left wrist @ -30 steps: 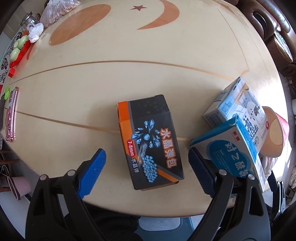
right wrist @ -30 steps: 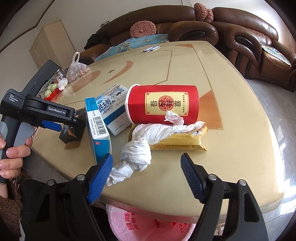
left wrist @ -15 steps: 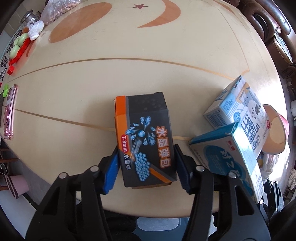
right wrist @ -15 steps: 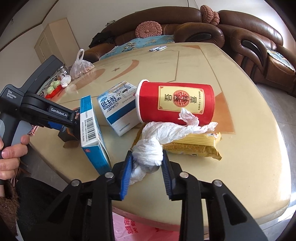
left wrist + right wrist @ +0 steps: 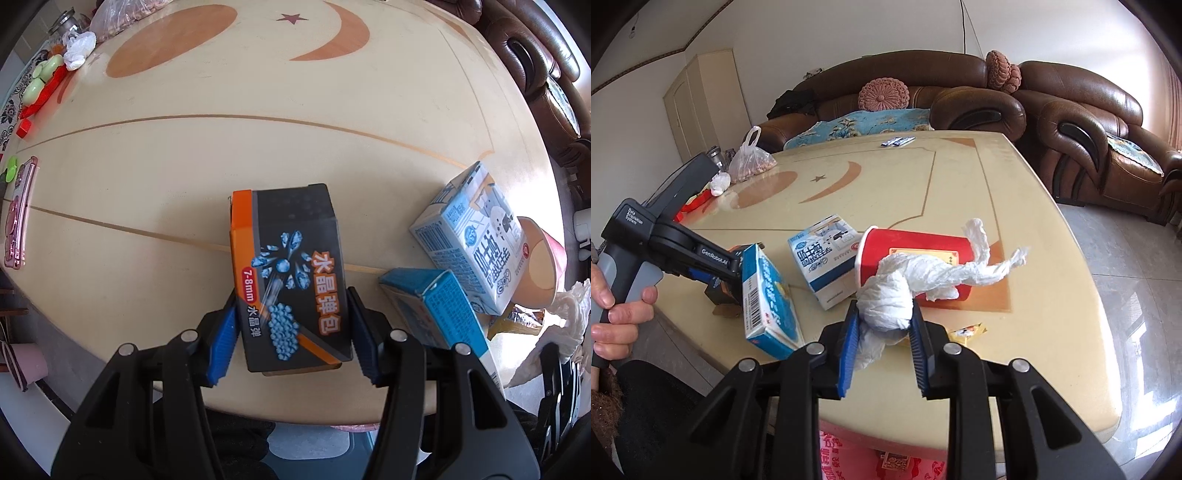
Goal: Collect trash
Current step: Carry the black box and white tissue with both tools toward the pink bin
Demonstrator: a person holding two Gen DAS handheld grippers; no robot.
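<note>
A black and orange box [image 5: 291, 258] lies near the table's front edge, and my left gripper [image 5: 291, 306] is shut on its near end, both blue pads pressing its sides. My right gripper [image 5: 884, 314] is shut on a twisted white wad of tissue [image 5: 923, 273], which hangs above the table with its tail trailing right. Behind the wad a red paper cup [image 5: 923, 247] lies on its side. A blue box [image 5: 768, 295] and a white and blue carton [image 5: 823, 258] lie left of the cup. A small yellow wrapper [image 5: 967, 328] rests by the right gripper.
A pink bag [image 5: 886, 458] hangs below the table's [image 5: 258, 147] near edge. A plastic bag of nuts [image 5: 753, 162] and red and green items [image 5: 40, 81] sit at the far left. Brown sofas [image 5: 960, 96] stand behind. A hand [image 5: 617, 314] holds the left gripper's handle.
Both grippers went from wide open to shut: the left on the black and orange box, the right on the tissue wad. The right then rose, lifting the wad off the yellow wrapper.
</note>
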